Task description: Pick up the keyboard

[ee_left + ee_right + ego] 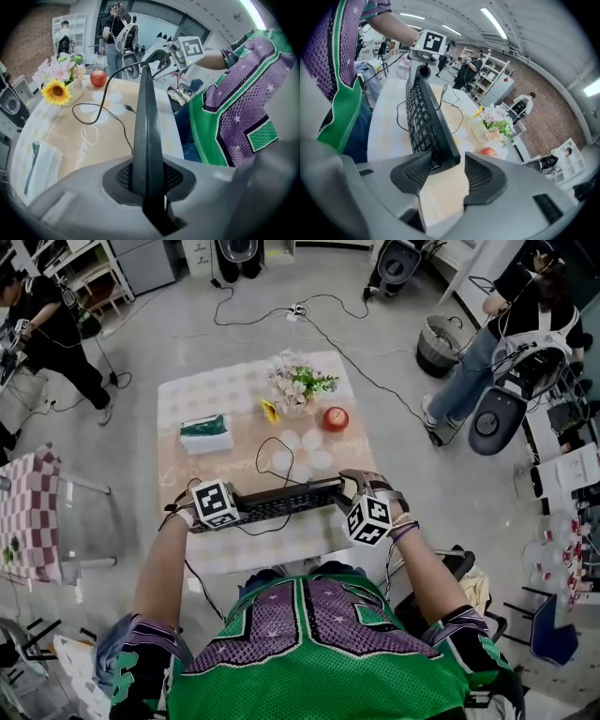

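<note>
A black keyboard [281, 501] hangs between both grippers over the near part of the table [192, 395]. My left gripper [199, 518] grips its left end. In the left gripper view the keyboard [146, 117] runs edge-on away from my left gripper [147, 176], and both pads press on its faces. My right gripper [347, 487] is at the keyboard's right end. In the right gripper view the keyboard [424, 117] is tilted, keys facing left, its end wedged between the pad tips of my right gripper [447, 168]. Its black cable [267, 451] trails over the tabletop.
On the table stand a vase of flowers [295, 385], a sunflower [270, 411], a red apple [335, 418] and a tissue pack [206, 432]. A checkered table [28, 512] is at the left. People, chairs and floor cables ring the table.
</note>
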